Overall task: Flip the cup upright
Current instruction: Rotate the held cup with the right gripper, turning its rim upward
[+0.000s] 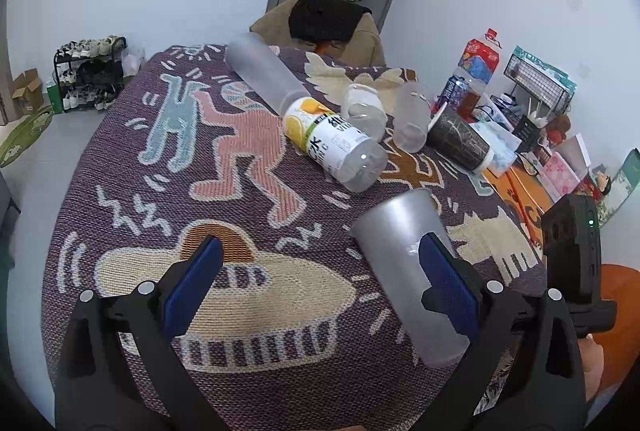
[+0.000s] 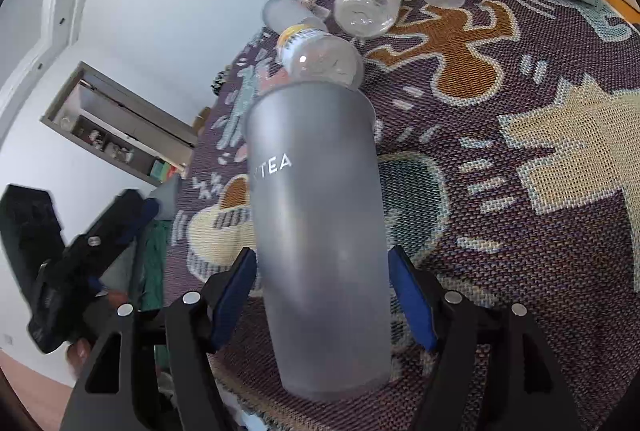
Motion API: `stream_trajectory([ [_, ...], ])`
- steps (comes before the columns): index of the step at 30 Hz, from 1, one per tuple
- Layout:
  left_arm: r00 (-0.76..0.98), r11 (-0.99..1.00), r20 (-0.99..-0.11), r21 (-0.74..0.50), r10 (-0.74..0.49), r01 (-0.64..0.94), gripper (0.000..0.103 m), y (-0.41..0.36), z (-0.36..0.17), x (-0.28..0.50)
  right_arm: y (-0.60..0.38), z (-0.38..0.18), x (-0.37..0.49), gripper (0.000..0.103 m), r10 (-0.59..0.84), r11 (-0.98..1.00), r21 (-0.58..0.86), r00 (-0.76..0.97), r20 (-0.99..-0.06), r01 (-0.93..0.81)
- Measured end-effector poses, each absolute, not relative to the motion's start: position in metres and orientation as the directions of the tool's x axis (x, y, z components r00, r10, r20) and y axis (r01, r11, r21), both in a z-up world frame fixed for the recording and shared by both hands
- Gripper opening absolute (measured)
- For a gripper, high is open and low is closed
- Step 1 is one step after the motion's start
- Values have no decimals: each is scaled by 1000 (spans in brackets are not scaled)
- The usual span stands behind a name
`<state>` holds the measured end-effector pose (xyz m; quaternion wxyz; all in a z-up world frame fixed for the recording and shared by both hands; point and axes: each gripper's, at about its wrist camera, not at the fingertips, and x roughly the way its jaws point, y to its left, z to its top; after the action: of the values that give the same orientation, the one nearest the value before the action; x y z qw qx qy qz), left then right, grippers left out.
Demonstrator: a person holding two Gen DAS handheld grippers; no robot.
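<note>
Right wrist view: right tool point(image 2: 322, 295) is pinching the frosted grey cup point(image 2: 316, 231) low on its body, blue pads point(image 2: 236, 295) pressing on both sides. Gripping near the closed base probably leaves the rim free to swing up. Cup is being held tilted over the patterned cloth point(image 2: 520, 231) on the worktop; I can't tell if any part is touching the cloth. "TEA" lettering is reading the right way, rim pointing away from the camera, so the flip looks mostly done, judging by pose; setting down is what's left.

Left wrist view: left tool point(image 1: 320, 291) is hovering spread wide and gripping nothing, just beside the cup point(image 1: 404, 263), likely standing by to steady it. Its right pad is overlapping the cup in frame, contact unclear.

Farther back, a labelled bottle point(image 1: 336, 147) is lying on its side, then two clear cups point(image 1: 364, 111) and a dark patterned cup point(image 1: 460, 143), also tipped, well apart from the held cup. Clutter is crowding the far right edge, so the near cloth seems the safer landing spot.
</note>
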<state>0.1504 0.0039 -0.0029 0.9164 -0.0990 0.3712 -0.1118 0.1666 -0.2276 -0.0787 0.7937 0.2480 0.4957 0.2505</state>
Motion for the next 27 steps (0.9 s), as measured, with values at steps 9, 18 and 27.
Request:
stream_trajectory([
  [9,612,933,-709,-324,-350,159,97,-23,-6,171,-267,-56,145,86,576,801,565,514,-636,-197],
  [18,498,893,-746,-419,-442,163,97,-51,-27,195,-306,-48,120,96,495,852,489,593,-635,-188],
  [27,429,863,-761,-494,-487,104,97,-58,-45,221,-326,-60,116,96,472,860,486,602,-643,-155],
])
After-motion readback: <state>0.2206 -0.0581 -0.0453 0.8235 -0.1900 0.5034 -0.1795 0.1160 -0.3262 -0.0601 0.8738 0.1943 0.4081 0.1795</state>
